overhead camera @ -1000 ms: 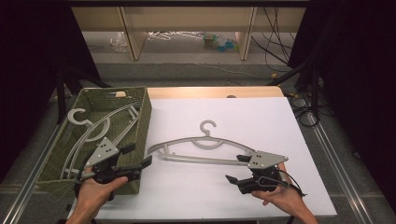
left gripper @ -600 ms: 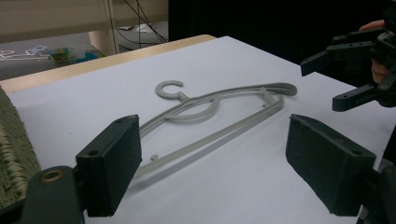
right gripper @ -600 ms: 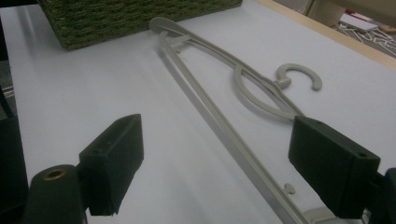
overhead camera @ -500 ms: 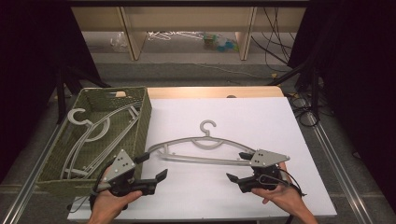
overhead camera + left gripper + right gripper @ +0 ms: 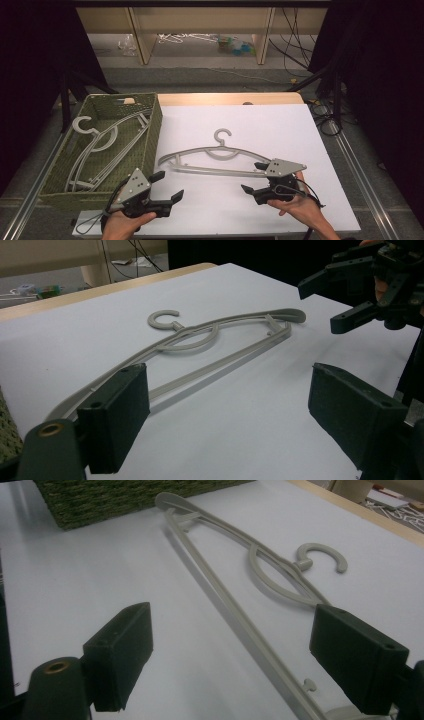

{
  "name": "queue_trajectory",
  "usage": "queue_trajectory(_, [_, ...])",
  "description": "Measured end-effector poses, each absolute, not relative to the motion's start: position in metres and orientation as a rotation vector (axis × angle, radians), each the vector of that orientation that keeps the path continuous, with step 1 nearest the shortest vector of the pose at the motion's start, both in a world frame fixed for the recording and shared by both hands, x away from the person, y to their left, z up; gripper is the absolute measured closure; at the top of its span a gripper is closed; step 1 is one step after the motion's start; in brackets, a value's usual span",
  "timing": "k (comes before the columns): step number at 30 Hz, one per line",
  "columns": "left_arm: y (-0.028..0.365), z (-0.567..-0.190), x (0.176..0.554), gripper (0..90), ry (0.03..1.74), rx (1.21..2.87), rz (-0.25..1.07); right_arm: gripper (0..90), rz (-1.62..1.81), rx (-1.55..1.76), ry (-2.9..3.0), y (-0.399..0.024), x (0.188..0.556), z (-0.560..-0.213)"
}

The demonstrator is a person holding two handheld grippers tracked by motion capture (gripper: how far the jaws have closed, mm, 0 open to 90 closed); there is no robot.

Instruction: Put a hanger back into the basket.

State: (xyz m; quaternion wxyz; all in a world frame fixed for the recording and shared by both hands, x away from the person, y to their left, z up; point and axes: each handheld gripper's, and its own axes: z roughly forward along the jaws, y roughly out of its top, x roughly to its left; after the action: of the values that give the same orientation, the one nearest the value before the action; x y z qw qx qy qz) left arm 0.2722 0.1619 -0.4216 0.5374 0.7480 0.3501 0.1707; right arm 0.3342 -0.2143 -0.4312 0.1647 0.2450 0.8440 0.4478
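White table covering (image 5: 280, 125) is occupied by a grey hanger (image 5: 216, 159); left gripper (image 5: 168, 189) and right gripper (image 5: 253, 177) are held open beside it.

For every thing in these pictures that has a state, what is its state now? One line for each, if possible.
Left gripper: open, holding nothing, over the white table.
Right gripper: open, fingers at the hanger's right end, not closed on it.
Grey hanger on table: lying flat, free.
Grey hangers in basket: lying loose inside.
Green basket: upright, open top.
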Motion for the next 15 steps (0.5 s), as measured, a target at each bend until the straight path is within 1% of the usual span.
queue_trajectory(6, [0.159, -0.429, 0.271, 16.8, 0.826, 1.798, 0.411, 18.1, 1.232, 0.712, 2.403, -0.208, 0.356, -0.432])
queue_trajectory(10, [0.158, -0.432, 0.271, 16.8, 0.821, 1.804, 0.408, 19.4, 1.173, 0.743, 2.428, -0.203, 0.37, -0.439])
queue_trajectory(15, [0.158, -0.432, 0.27, 16.8, 0.805, 1.804, 0.405, 25.3, 1.089, 0.761, 2.439, -0.197, 0.394, -0.443])
